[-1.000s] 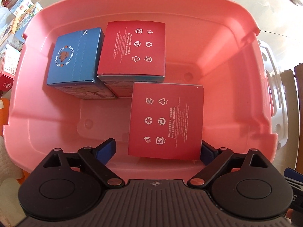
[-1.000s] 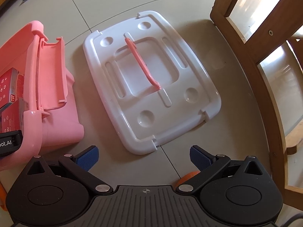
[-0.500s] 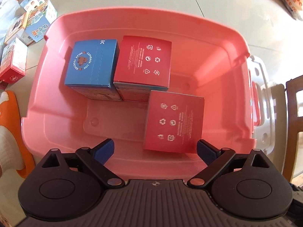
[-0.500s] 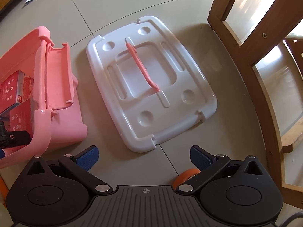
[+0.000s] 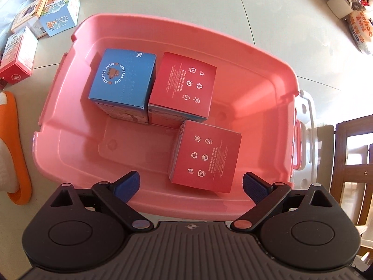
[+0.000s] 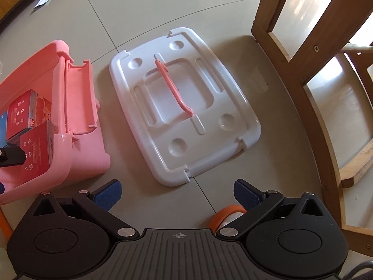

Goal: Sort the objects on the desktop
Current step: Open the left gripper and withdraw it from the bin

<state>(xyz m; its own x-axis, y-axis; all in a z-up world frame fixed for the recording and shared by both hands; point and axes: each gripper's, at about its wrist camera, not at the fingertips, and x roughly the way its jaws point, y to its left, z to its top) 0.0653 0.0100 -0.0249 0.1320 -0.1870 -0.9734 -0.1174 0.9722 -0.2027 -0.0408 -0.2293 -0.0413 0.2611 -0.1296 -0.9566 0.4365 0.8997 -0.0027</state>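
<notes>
Both grippers' fingers [image 5: 127, 186] stand apart, empty. Ahead of the left gripper [image 5: 191, 187], 3 cardboard boxes sit inside the pink plastic bin [image 5: 268, 126]; the nearest red box [image 5: 206, 156] lies skewed, risking poor stacking room later.

In the left wrist view the pink bin [image 5: 268, 107] has shrunk and slid toward the middle of the frame as the left hand-held gripper [image 5: 191, 184] rose away from it. The nearest red box [image 5: 206, 155], which a second ago sat low between the fingers, now lies clear above them. More floor shows around the bin: loose boxes [image 5: 58, 11] at upper left, a white mug [image 5: 339, 5] at upper right. In the right wrist view the white lid [image 6: 184, 107] has drifted slightly toward upper right.
</notes>
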